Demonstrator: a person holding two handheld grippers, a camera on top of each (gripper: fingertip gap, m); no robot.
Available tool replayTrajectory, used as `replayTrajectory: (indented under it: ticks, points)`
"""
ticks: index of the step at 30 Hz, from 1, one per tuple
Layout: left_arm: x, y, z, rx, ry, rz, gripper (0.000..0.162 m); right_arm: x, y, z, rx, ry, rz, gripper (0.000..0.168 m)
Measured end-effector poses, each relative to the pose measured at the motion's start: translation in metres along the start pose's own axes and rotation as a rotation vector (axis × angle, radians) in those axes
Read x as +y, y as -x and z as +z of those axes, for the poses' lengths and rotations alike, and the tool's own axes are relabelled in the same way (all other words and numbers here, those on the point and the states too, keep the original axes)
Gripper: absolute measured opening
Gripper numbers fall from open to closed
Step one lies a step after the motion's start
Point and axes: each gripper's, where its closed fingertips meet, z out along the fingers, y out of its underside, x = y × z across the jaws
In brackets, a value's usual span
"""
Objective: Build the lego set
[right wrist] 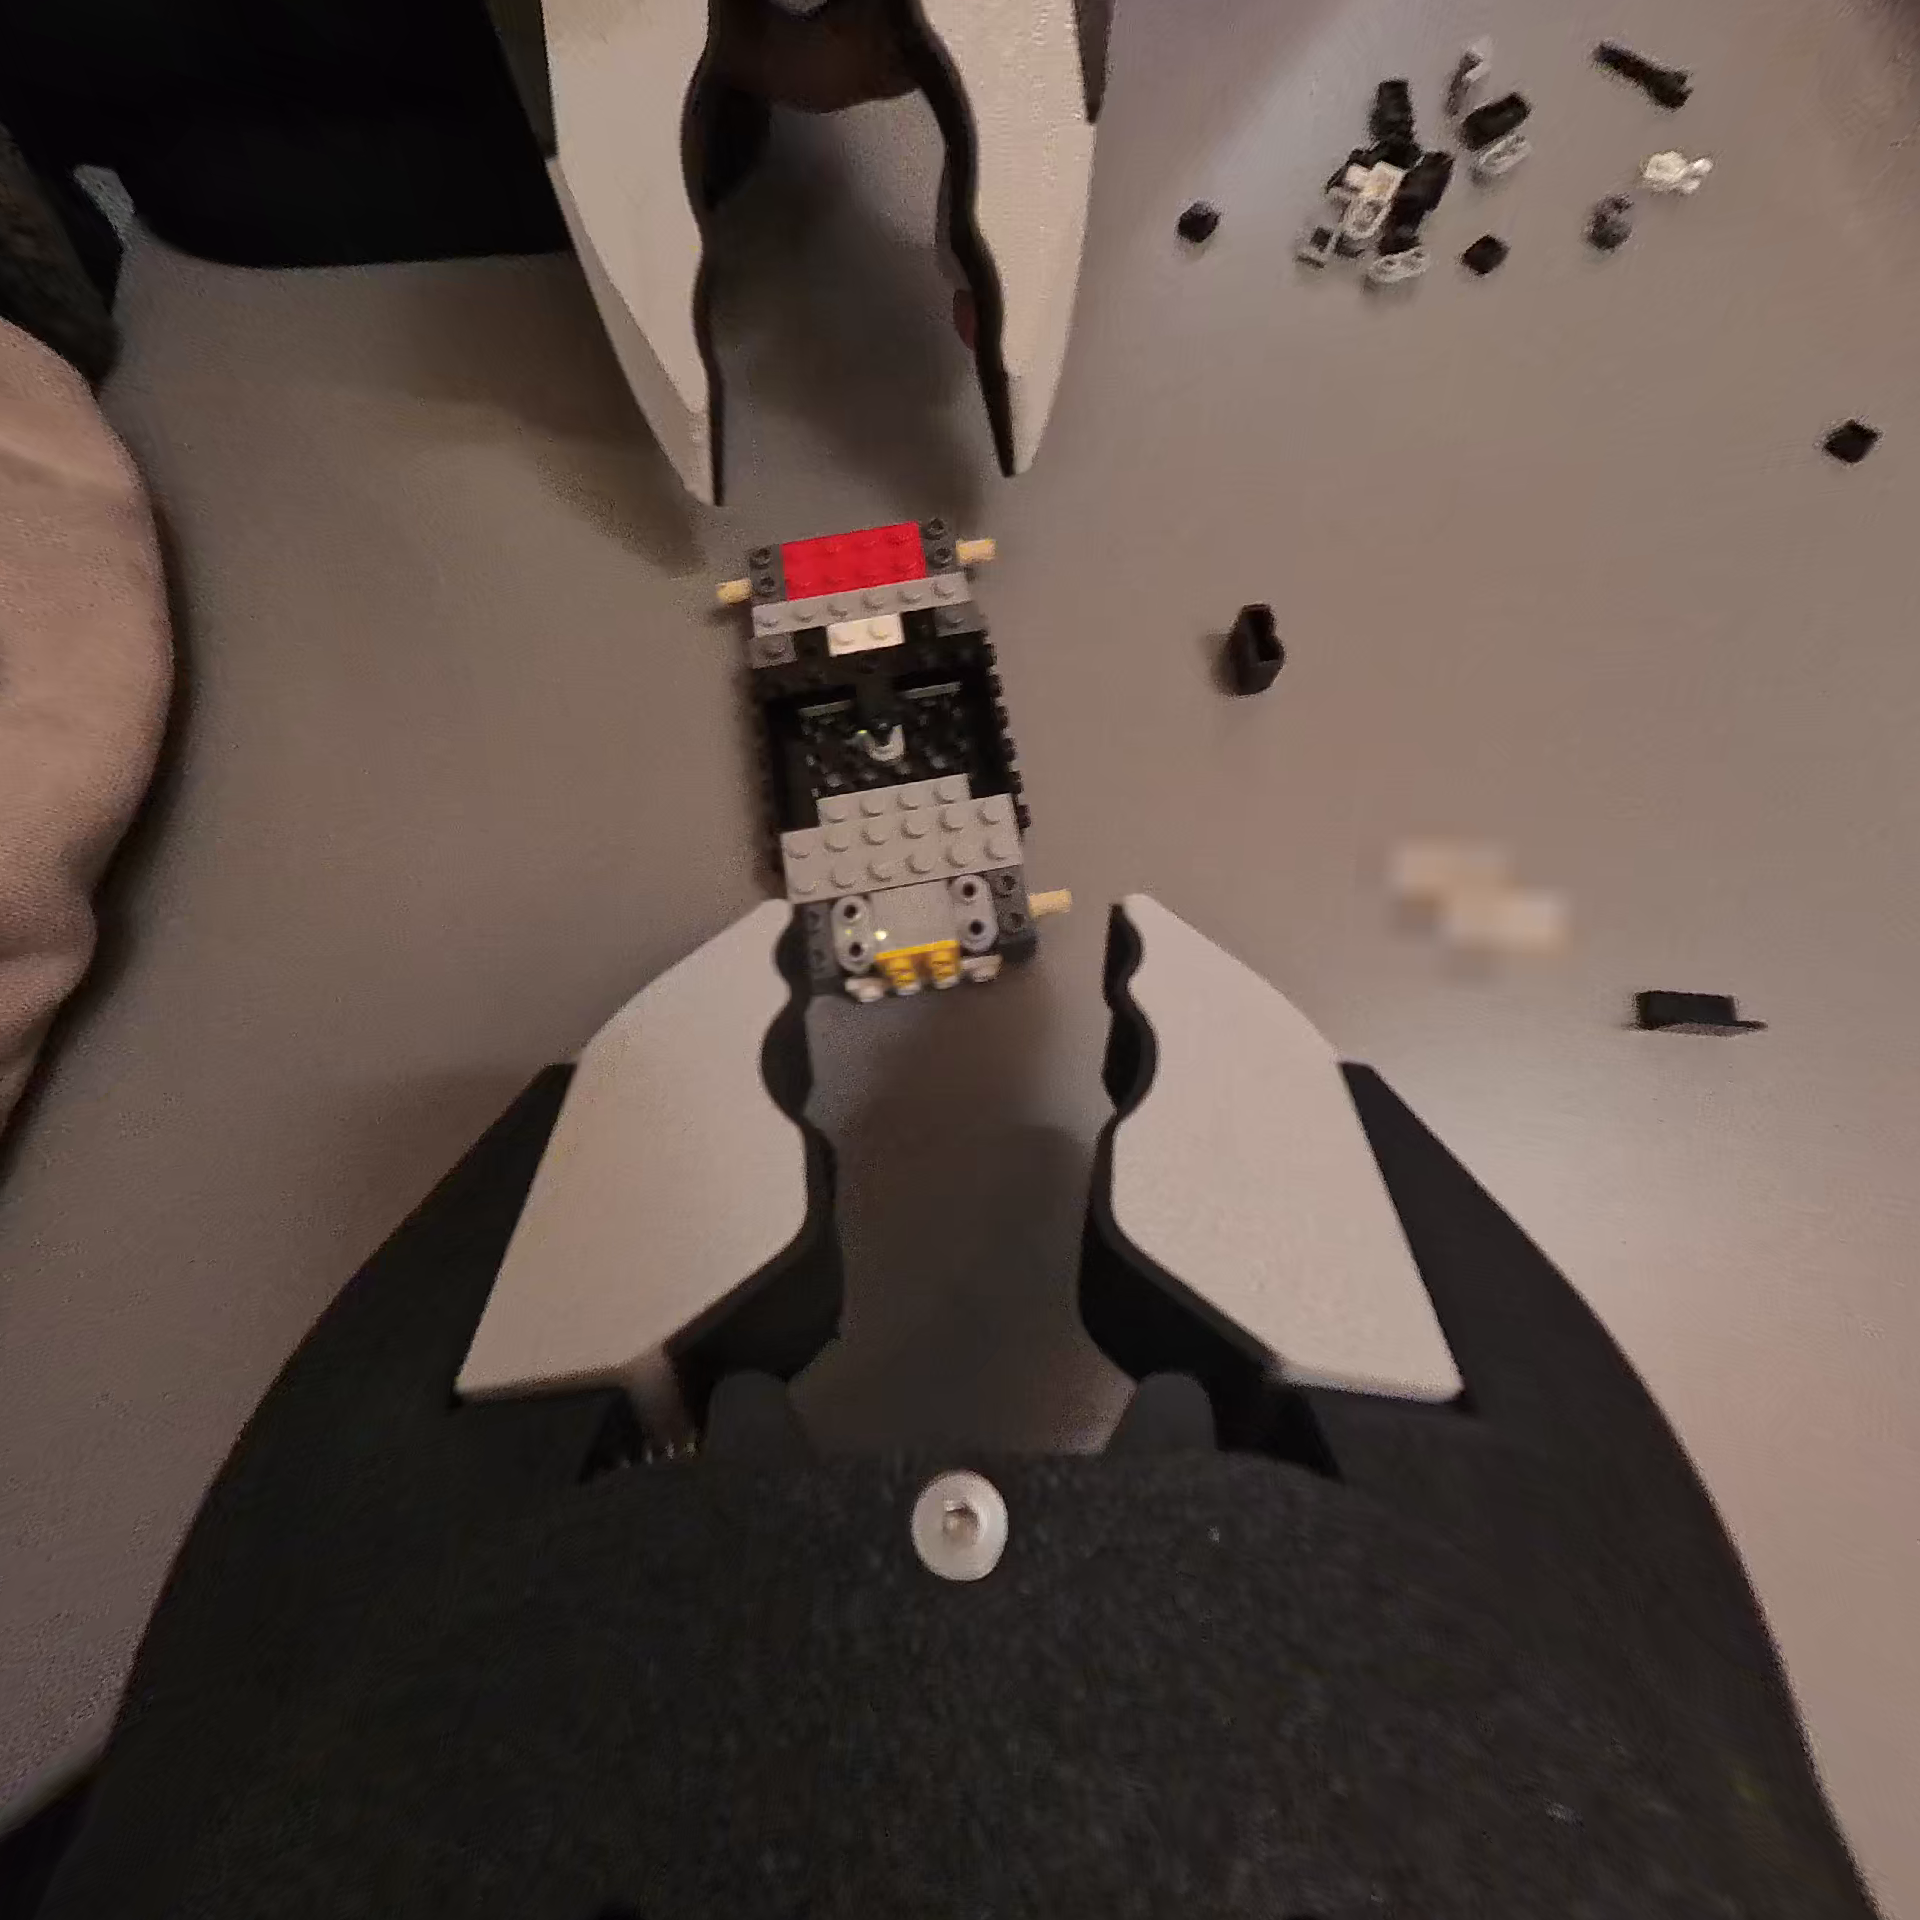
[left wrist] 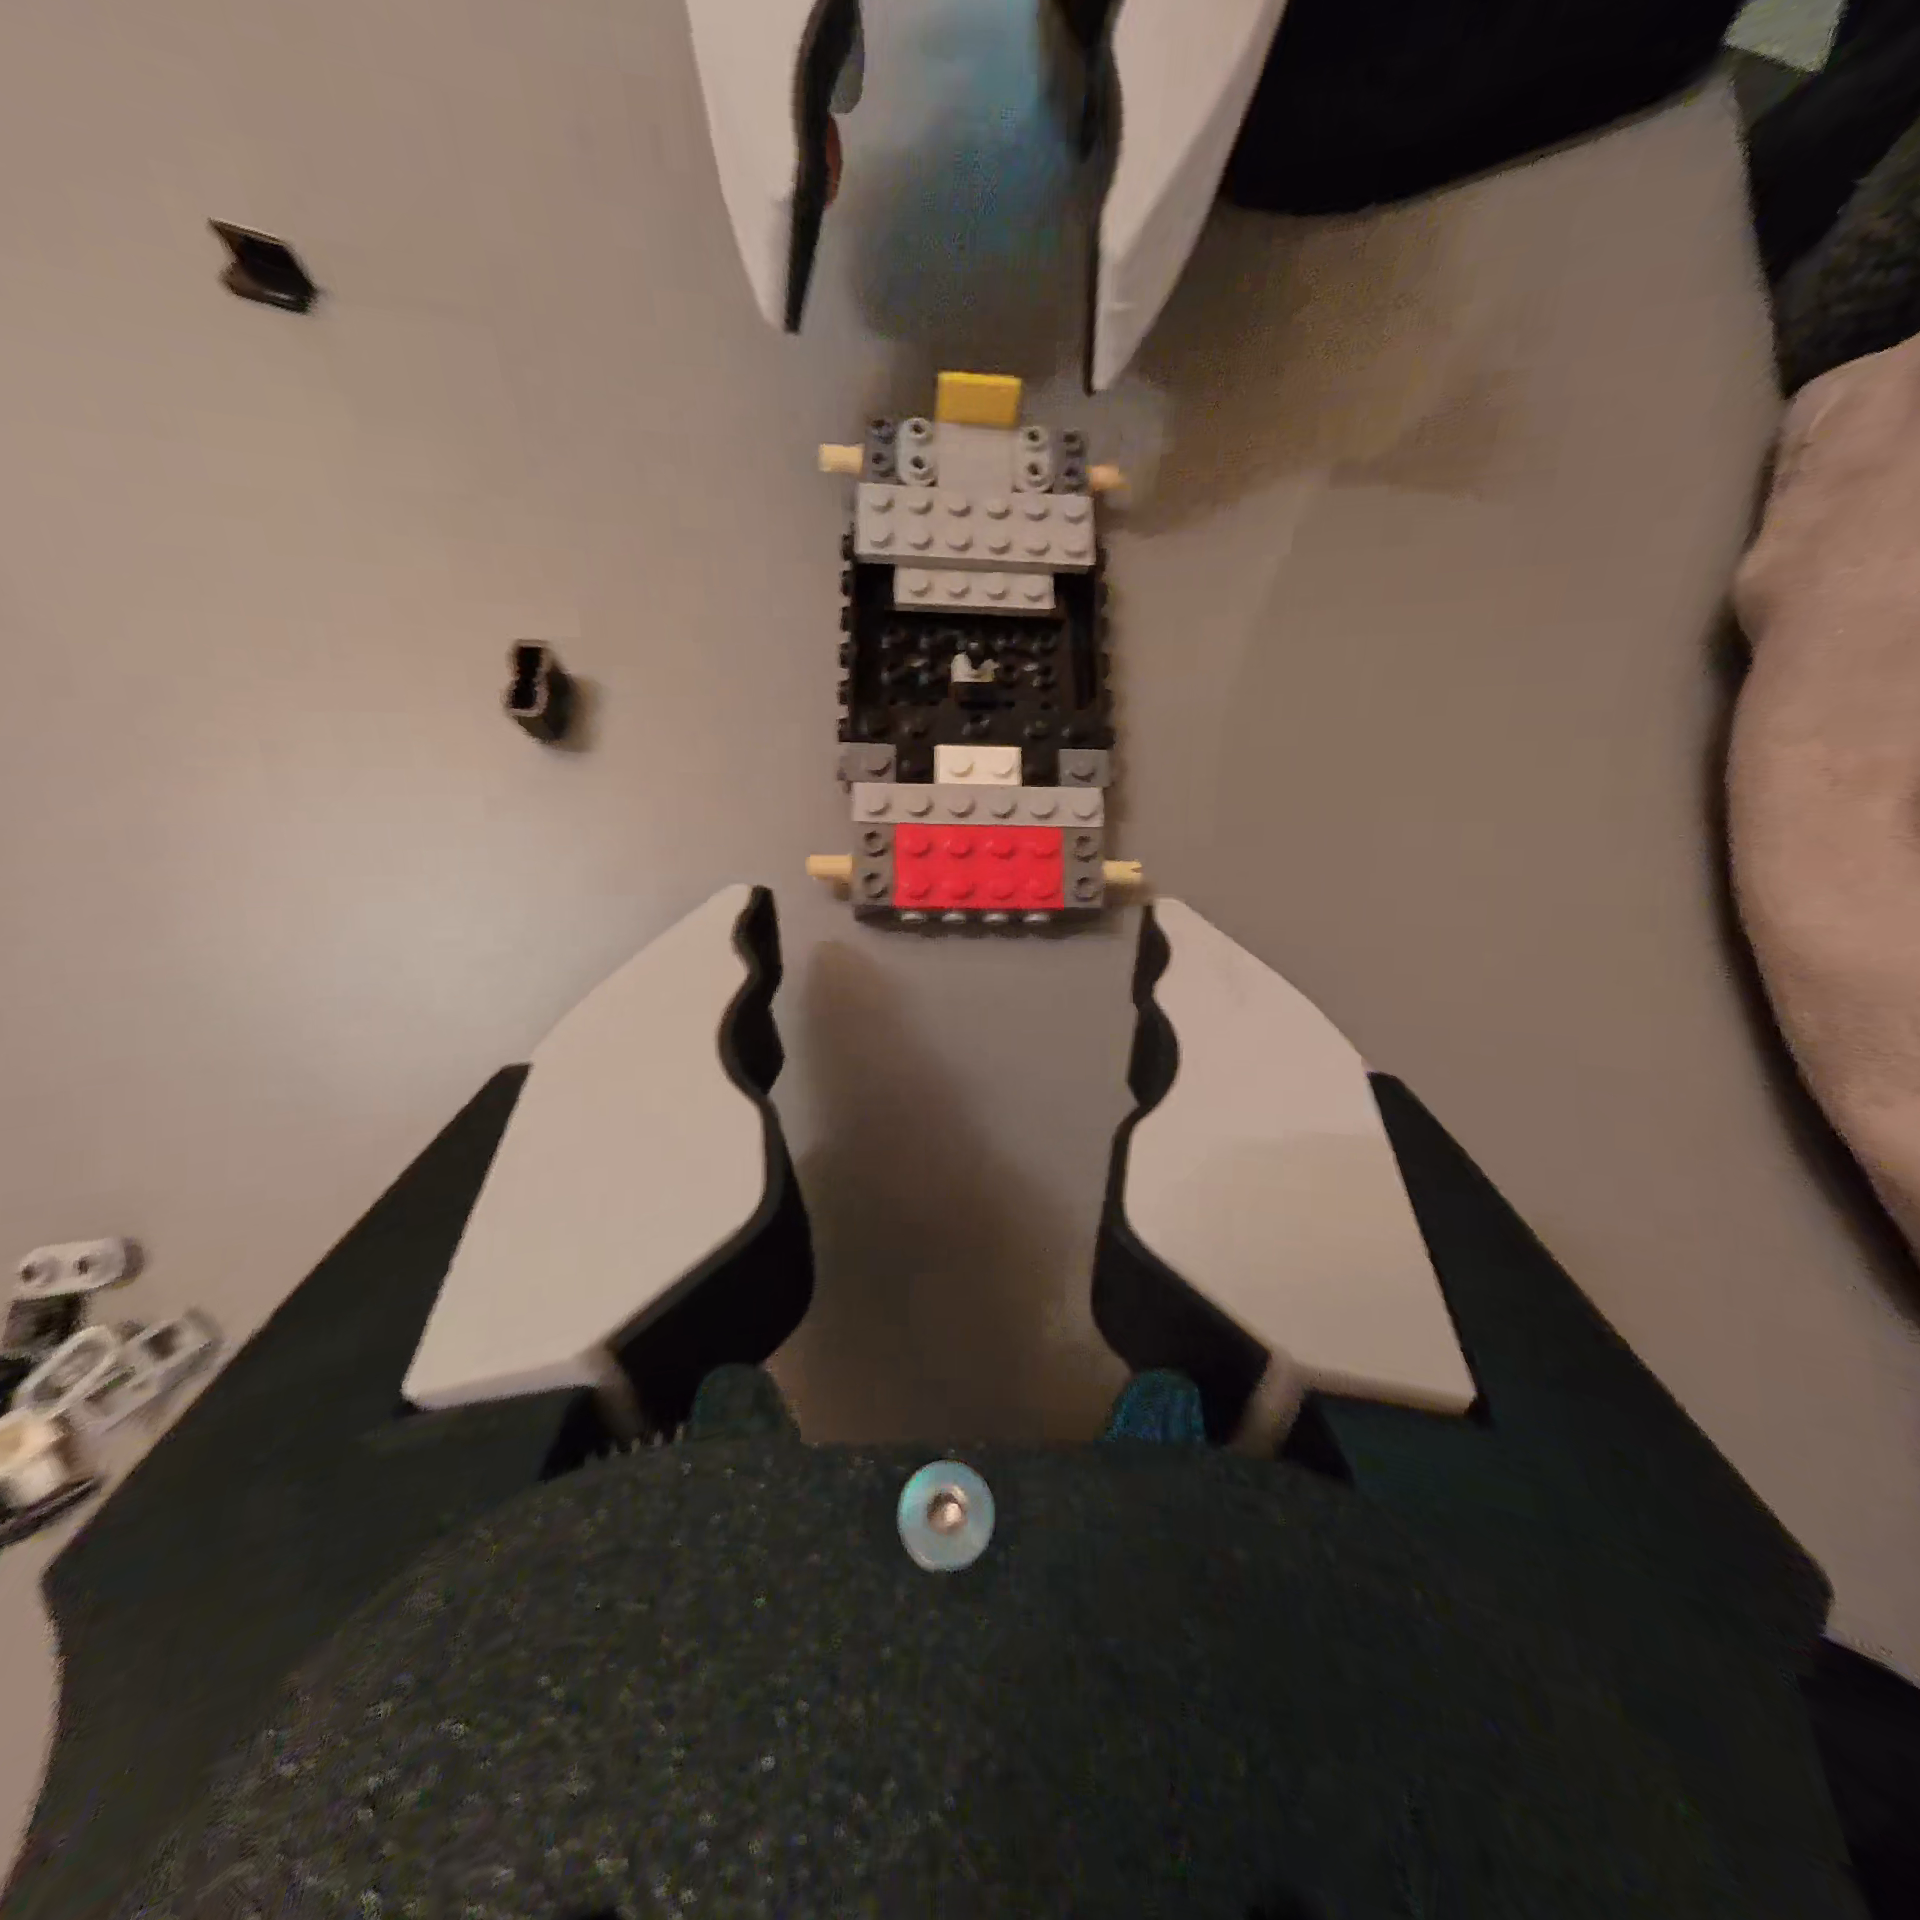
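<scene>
A: Between the white, black-lined fingers of the left gripper (left wrist: 951,914) — nothing. Jaws spread wide, tips just short of the red-brick end of the half-built black and grey lego car chassis (left wrist: 977,665).

B: Right gripper (right wrist: 951,914), same story from the other end: fingers released, gripping nothing, the yellow-tile end of the chassis sitting just inside the gap, close to one tip.

A: So the two grippers face each other, the chassis flat on the plain grey tabletop (left wrist: 364,831) between them. Tan axle pins stick out at both ends.

B: Further out, a small black hollow brick (right wrist: 1254,649) lies off to the side, apart from the chassis. Beyond it, a scatter of loose black, white and grey pieces (right wrist: 1392,187) — too blurred to sort.

A: A second small black piece (left wrist: 260,265) lies well away.
</scene>
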Motion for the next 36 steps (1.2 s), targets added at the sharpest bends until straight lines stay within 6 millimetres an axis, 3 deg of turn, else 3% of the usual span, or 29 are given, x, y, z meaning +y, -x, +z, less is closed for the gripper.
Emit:
replayTrajectory:
  ticks: [1,4,8,14,25,29,36]
  points:
    - [0.000,-0.004,0.003,0.021,0.003,-0.006,0.071,0.002,0.004,0.002,0.001,0.009,0.002,0.063]
    - [0.000,-0.010,0.010,0.042,0.017,0.011,0.076,0.004,0.010,0.008,0.002,0.022,-0.016,0.060]
    - [0.004,-0.011,0.015,0.033,0.049,0.048,0.057,0.011,0.008,0.018,0.022,0.060,-0.064,0.055]
    - [0.004,-0.006,0.017,-0.002,0.062,0.059,0.044,0.013,-0.005,0.015,0.073,0.024,-0.056,0.048]
    - [-0.004,0.015,0.019,-0.125,0.013,0.051,0.047,0.017,-0.017,0.011,0.125,-0.005,-0.028,0.041]
    - [-0.006,0.018,0.014,-0.138,-0.008,0.046,0.048,0.010,-0.022,0.005,0.138,-0.057,0.001,0.043]
    - [-0.013,0.040,-0.002,-0.241,-0.079,0.003,0.043,-0.020,-0.053,-0.019,0.247,-0.193,0.085,0.034]
